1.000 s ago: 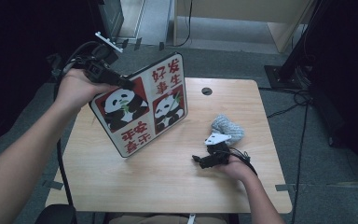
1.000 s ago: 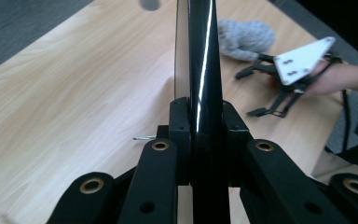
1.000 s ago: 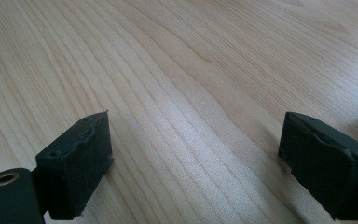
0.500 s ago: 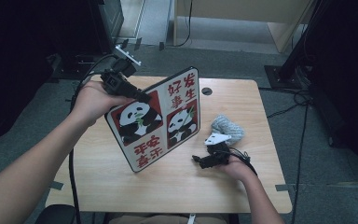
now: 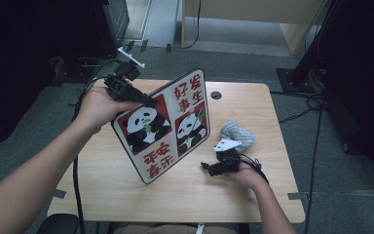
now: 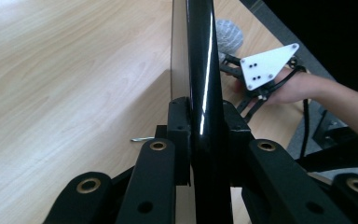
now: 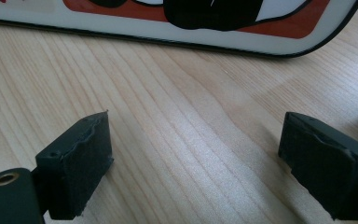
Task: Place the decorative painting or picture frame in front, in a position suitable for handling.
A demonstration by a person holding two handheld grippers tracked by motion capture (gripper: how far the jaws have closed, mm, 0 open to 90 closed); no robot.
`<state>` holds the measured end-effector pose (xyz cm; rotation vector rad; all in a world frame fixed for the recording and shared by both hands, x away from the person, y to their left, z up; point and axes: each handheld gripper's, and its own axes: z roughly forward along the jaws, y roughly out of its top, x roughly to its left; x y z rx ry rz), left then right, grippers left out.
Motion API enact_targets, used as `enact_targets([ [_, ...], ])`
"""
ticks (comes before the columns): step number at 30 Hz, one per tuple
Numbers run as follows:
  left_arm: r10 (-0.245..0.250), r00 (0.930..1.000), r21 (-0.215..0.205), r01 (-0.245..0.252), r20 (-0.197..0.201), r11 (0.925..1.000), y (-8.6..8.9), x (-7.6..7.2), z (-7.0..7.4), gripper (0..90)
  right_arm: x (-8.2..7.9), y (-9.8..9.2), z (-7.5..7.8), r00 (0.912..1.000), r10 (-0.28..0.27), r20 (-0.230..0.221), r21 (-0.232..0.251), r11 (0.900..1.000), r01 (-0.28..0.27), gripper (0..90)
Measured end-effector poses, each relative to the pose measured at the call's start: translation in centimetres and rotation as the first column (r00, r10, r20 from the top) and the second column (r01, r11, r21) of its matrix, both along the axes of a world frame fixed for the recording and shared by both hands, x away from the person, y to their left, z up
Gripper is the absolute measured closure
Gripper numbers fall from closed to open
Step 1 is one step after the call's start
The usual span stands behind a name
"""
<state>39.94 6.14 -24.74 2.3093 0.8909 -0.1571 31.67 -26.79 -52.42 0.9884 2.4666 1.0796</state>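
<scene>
A flat board (image 5: pixel 165 126) printed with two pandas and red characters stands tilted on its lower corner on the wooden table (image 5: pixel 102 175). My left gripper (image 5: pixel 148 102) is shut on its upper left edge. In the left gripper view the pads (image 6: pixel 179 126) press both faces of the board's black rim (image 6: pixel 200 70). My right gripper (image 5: pixel 209 168) rests low on the table at the right. It is open, and bare wood shows between its jaws (image 7: pixel 196 154). The board's bottom edge (image 7: pixel 121 23) lies just beyond them.
A crumpled grey cloth (image 5: pixel 237 134) lies just behind the right hand. A round cable hole (image 5: pixel 216 95) sits near the table's far edge. Dark equipment stands to the back left, and cables (image 5: pixel 316 102) trail on the floor at the right.
The left hand has carried the board to the right and a little lower, toward the table's middle. The right hand and its gripper have stayed in place.
</scene>
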Motion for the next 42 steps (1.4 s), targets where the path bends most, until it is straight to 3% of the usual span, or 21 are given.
enact_targets([
  [5, -0.007, 0.9999, -0.005, 0.007, -0.012, 1.0, 0.2, 0.4, -0.2, 74.9, 0.0, 0.0, 0.0, 1.0, 0.0, 0.0, 0.0, 1.0, 0.0, 9.6],
  [8, -0.012, 0.9997, -0.032, 0.011, -0.024, 0.9994, 0.4, 0.6, -0.5, 62.2, 0.0, 0.0, 0.0, 1.0, 0.0, 0.0, 0.0, 1.0, 0.0, 9.6],
  [10, -0.024, 0.9988, -0.061, 0.021, -0.042, 0.9979, 0.6, 0.7, -1.0, 49.1, 0.0, 0.0, 0.0, 1.0, 0.0, 0.0, 0.0, 1.0, 0.0, 9.6],
  [11, -0.029, 0.9986, -0.061, 0.026, -0.045, 0.9978, 0.7, 0.7, -1.2, 49.1, 0.0, 0.0, 0.0, 1.0, 0.0, 0.0, 0.0, 1.0, 0.0, 9.6],
  [14, -0.008, 0.9999, -0.07, 0.007, -0.011, 0.9975, 1.1, 0.6, -1.1, 44.9, 0.0, 0.0, 0.0, 1.0, 0.001, 0.0, 0.0, 1.0, -0.001, 9.6],
  [16, -0.003, 1.0, -0.102, 0.002, -0.009, 0.9948, 1.5, 0.7, -0.8, 40.8, 0.0, 0.0, 0.0, 1.0, 0.0, 0.0, 0.0, 1.0, 0.0, 9.6],
  [18, -0.003, 1.0, -0.114, 0.003, -0.001, 0.9935, 1.8, 0.7, -0.6, 39.7, 0.0, 0.0, 0.0, 1.0, 0.0, 0.0, 0.0, 1.0, 0.0, 9.6],
  [19, 0.0, 1.0, -0.093, 0.0, 0.009, 0.9956, 1.9, 0.6, -0.6, 38.6, 0.0, 0.0, 0.0, 1.0, 0.001, 0.0, 0.0, 1.0, -0.001, 9.6],
  [27, 0.005, 0.9995, -0.072, -0.003, 0.032, 0.9974, 2.5, 0.2, -0.4, 39.3, 0.0, 0.0, 0.0, 1.0, 0.0, 0.0, 0.0, 1.0, 0.0, 9.6],
  [42, -0.009, 0.9948, -0.08, 0.018, 0.102, 0.9967, 4.1, -1.6, 0.6, 38.6, -0.2, -0.2, 0.0, 1.0, -0.002, 0.0, 0.001, 1.0, 0.002, 9.5],
])
